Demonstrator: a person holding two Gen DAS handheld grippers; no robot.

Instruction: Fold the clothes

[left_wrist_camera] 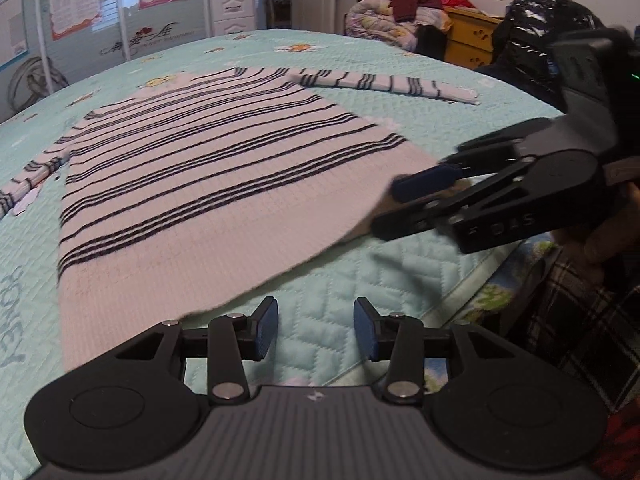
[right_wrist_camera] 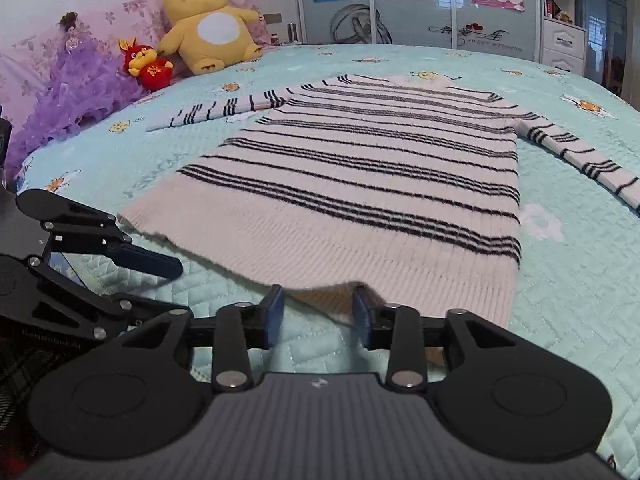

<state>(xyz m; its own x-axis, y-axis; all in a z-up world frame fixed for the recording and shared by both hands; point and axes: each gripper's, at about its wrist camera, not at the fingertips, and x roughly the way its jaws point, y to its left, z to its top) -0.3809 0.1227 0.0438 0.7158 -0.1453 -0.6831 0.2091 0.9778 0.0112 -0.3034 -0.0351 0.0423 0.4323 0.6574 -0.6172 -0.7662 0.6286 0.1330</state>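
A white sweater with dark stripes (left_wrist_camera: 208,184) lies spread flat on the bed, sleeves out to both sides; it also shows in the right wrist view (right_wrist_camera: 380,184). My left gripper (left_wrist_camera: 316,328) is open and empty, just in front of the sweater's hem over the quilt. My right gripper (right_wrist_camera: 319,314) is open, its jaws on either side of the slightly lifted hem edge (right_wrist_camera: 332,296). In the left wrist view the right gripper (left_wrist_camera: 400,208) sits at the hem's right corner. In the right wrist view the left gripper (right_wrist_camera: 152,276) is at the hem's left corner.
The bed has a light blue quilted cover (right_wrist_camera: 120,160). A yellow plush toy (right_wrist_camera: 208,20), a small red plush (right_wrist_camera: 146,64) and a purple frilly item (right_wrist_camera: 72,96) sit at the headboard. A pile of clothes (left_wrist_camera: 400,8), a black jacket (left_wrist_camera: 536,28) and a wooden dresser (left_wrist_camera: 468,40) stand beyond the bed.
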